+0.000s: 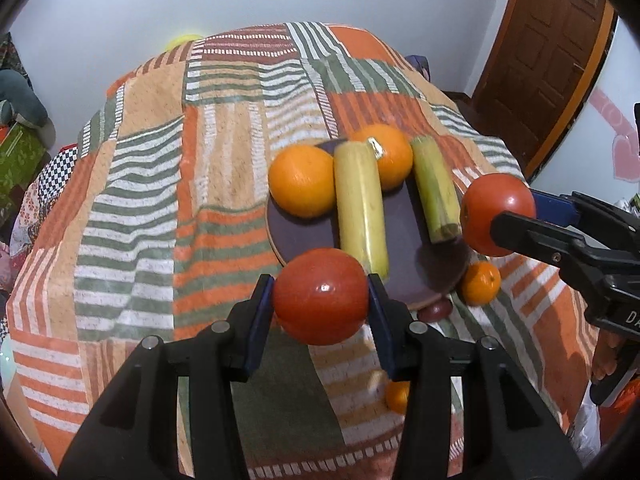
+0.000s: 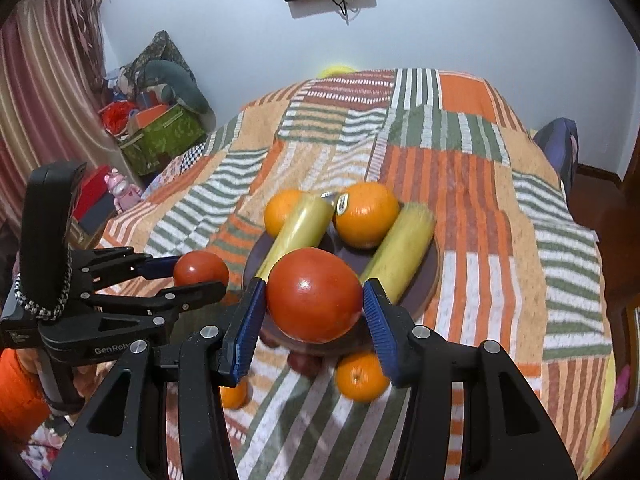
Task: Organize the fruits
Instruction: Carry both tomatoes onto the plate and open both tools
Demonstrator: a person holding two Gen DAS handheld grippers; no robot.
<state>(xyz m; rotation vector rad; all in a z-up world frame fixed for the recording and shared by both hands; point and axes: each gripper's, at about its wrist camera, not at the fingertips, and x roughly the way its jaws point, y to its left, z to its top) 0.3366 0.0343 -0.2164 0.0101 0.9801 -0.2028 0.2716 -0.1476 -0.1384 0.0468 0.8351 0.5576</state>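
Observation:
My left gripper [image 1: 320, 300] is shut on a red tomato [image 1: 320, 296], held just above the near rim of a dark round plate [image 1: 308, 232]. My right gripper [image 2: 314, 304] is shut on a second red tomato [image 2: 314, 294], held over the plate's [image 2: 430, 280] near edge; this tomato also shows at the right of the left wrist view [image 1: 496, 212]. The plate holds two large oranges [image 1: 302, 180] [image 1: 386, 156] and two yellow-green bananas [image 1: 362, 204] [image 1: 436, 188]. The left gripper's tomato shows in the right wrist view [image 2: 200, 268].
A small orange [image 1: 480, 282] lies on the striped patchwork cloth [image 1: 140, 220] beside the plate, another small orange [image 1: 396, 396] lies nearer me. A small dark red fruit [image 1: 436, 310] sits under the plate's near rim. A wooden door [image 1: 552, 52] stands at the right.

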